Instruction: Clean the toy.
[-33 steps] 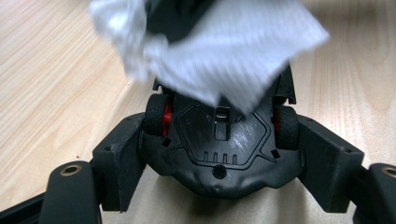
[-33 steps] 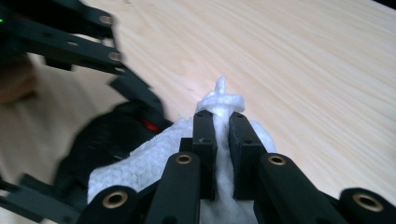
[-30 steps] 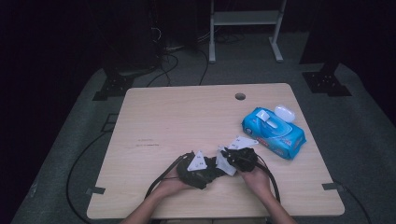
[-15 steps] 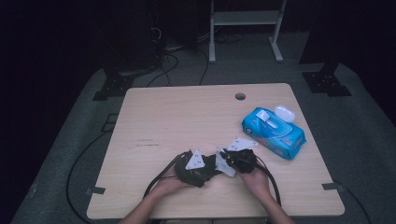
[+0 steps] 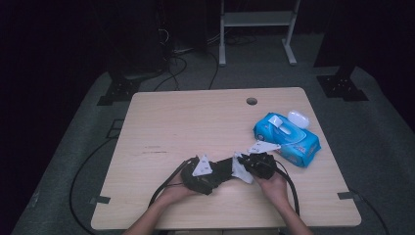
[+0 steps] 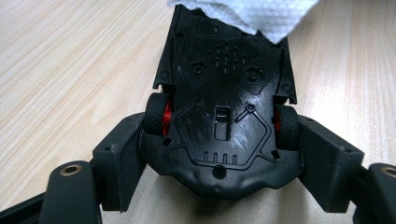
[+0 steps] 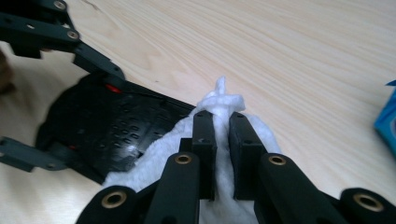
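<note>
Near the desk's front edge, the left gripper (image 6: 219, 186) clamps the upturned toy car (image 6: 223, 116) by its sides. The right gripper (image 7: 223, 135), pinched tight on a white wipe (image 7: 219, 100), presses it to the car's underside; the wiping looks underway, most of the chassis seemingly left.

No lettering, brand, number or sign can be read anywhere on the table (image 5: 195, 117). The blue pack of wipes (image 5: 288, 138), lying just right of the grippers, carries a white flap and pale markings too small and blurred to make out. The black underside of the toy car (image 6: 224, 121), beside the white wipe (image 6: 252, 16), shows moulded slots and screw holes but no legible characters.
</note>
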`<state>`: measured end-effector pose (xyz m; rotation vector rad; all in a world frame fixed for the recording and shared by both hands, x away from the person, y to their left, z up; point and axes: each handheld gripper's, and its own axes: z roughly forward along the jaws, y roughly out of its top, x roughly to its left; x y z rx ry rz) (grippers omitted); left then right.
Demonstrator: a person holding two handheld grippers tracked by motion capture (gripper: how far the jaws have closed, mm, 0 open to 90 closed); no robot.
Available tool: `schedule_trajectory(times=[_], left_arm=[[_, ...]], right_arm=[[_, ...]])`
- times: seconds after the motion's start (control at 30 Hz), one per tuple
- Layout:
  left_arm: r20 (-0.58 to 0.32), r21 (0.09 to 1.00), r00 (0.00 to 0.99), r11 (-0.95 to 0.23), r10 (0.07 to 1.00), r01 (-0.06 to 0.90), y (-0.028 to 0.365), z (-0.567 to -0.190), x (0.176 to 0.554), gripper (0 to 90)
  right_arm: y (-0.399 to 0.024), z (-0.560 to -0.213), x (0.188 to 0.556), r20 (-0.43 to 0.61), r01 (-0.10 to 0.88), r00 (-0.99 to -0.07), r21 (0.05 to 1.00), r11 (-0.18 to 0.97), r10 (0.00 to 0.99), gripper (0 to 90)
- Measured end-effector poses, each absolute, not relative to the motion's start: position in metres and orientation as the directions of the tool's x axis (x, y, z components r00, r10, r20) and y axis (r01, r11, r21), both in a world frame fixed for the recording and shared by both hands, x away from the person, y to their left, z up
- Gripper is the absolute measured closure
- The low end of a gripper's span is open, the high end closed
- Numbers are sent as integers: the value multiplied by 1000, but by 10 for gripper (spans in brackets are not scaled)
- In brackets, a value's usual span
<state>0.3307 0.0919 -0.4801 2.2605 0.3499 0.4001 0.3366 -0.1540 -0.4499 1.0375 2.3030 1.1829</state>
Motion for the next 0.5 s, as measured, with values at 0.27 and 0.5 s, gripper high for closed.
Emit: schedule_trajectory(times=[0.27, 0.5], left_arm=[[166, 754, 910, -644, 380, 131, 99, -480, 334, 240], [172, 748, 912, -651, 373, 125, 101, -480, 334, 240]], right_arm=[[-151, -450, 337, 1, 438, -686, 799, 412, 728, 817], [-152, -451, 332, 8, 429, -708, 799, 421, 707, 815]])
